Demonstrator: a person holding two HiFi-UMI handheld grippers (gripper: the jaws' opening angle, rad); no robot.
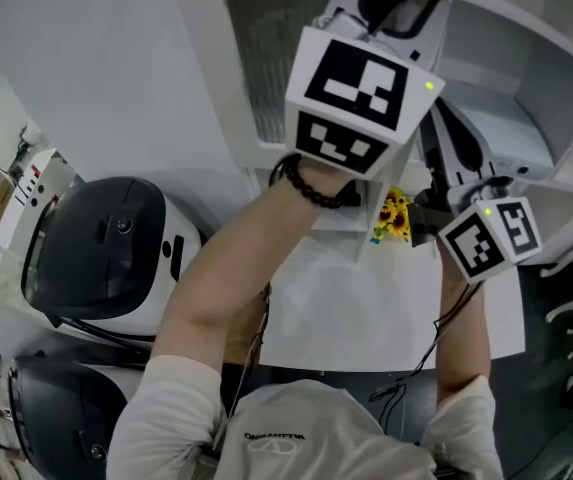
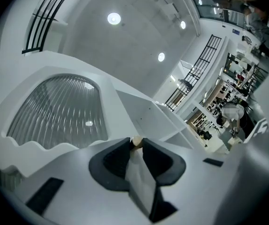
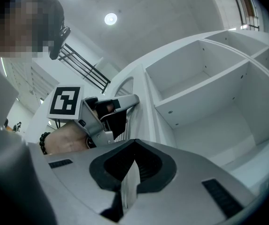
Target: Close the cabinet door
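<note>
A: Where is the door?
B: The cabinet door (image 2: 59,111), an arched ribbed-glass panel in a white frame, stands open left of the boxy white shelves (image 3: 204,86).
A: And the grippers?
B: My left gripper (image 2: 135,144) pinches its small tan knob (image 2: 136,141); my right gripper (image 3: 134,142) is clenched on nothing.

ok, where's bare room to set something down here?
Bare: the upper compartment and lower compartment, bordered by the shelf between them, and the white tabletop between the forearms. Crowded: the edge of the door, where the left gripper holds a tan knob in its jaws; the yellow item; black-and-white machines at left.
</note>
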